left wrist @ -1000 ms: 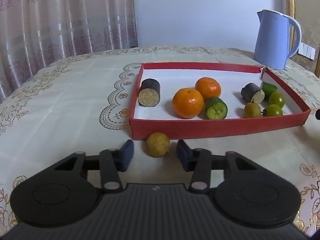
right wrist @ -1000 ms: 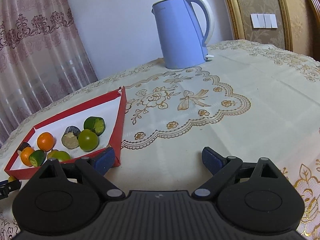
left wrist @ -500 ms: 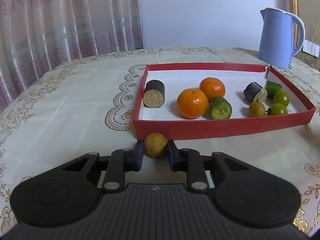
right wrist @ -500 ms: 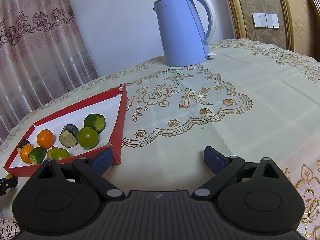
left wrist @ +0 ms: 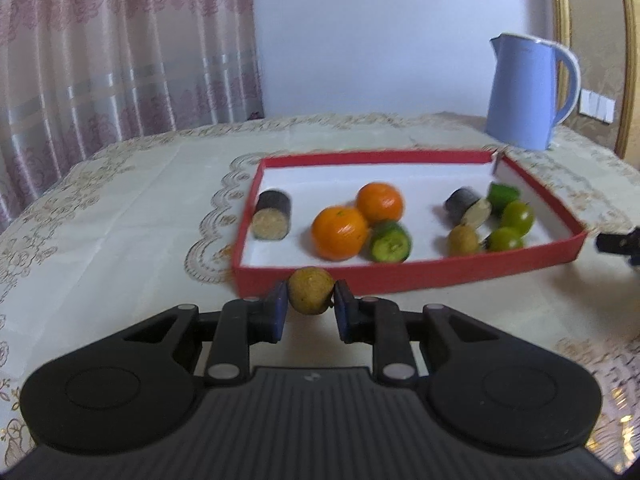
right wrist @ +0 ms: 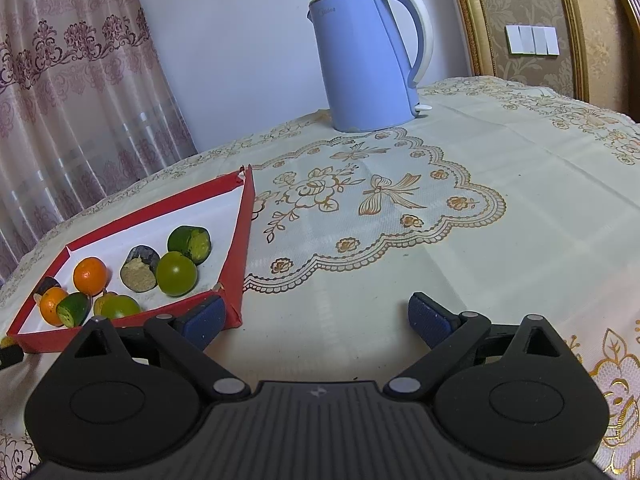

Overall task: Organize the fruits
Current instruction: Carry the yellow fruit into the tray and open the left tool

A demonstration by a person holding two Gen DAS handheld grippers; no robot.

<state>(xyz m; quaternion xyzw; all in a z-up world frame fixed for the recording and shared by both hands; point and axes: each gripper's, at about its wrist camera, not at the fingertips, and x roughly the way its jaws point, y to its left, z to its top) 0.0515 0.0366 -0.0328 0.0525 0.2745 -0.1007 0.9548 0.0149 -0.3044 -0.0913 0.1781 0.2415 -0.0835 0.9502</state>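
Left gripper [left wrist: 311, 307] pinching a small brown fruit [left wrist: 311, 289] before the red tray [left wrist: 408, 278], right gripper [right wrist: 316, 318] hanging wide, holding nothing

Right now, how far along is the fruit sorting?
Mostly done: the red tray already holds two oranges, green fruits and cut pieces. In hand: the left gripper is shut on the yellow-brown fruit, just outside the tray's near wall. Left: carry that fruit over the wall and release it. The right gripper is open and empty beside the tray.
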